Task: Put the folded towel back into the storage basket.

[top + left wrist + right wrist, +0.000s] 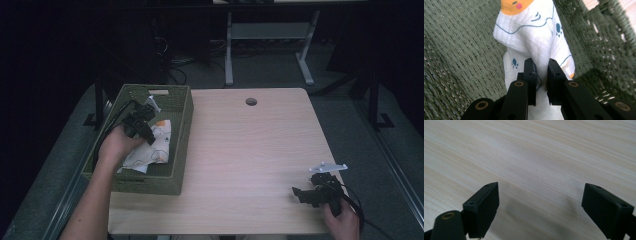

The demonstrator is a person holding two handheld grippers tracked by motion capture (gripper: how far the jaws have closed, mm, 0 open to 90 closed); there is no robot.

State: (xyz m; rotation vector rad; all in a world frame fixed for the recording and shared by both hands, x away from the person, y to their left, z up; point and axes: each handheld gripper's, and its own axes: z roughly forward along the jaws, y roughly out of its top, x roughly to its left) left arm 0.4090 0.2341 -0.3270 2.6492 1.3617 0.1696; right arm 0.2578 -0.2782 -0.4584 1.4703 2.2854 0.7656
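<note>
A white cloth point(152, 145) with blue paw prints and orange patches lies inside a green woven basket point(181, 120) at the table's left. My left gripper point(148, 136) reaches into the basket and is shut on a fold of that white cloth point(534, 37), pinched between the two black jaws of the left gripper point(541, 67). My right gripper point(296, 192) rests low over the light wooden table point(250, 150) near its front right corner. In the right gripper view the right gripper point(540, 200) stands wide open with bare table point(536, 157) between the jaws.
The basket's woven walls point(456, 50) surround the cloth closely on both sides. A round cable hole point(251, 101) sits near the table's far edge. Beyond the table stand a desk frame point(265, 35) and cables on a dark floor.
</note>
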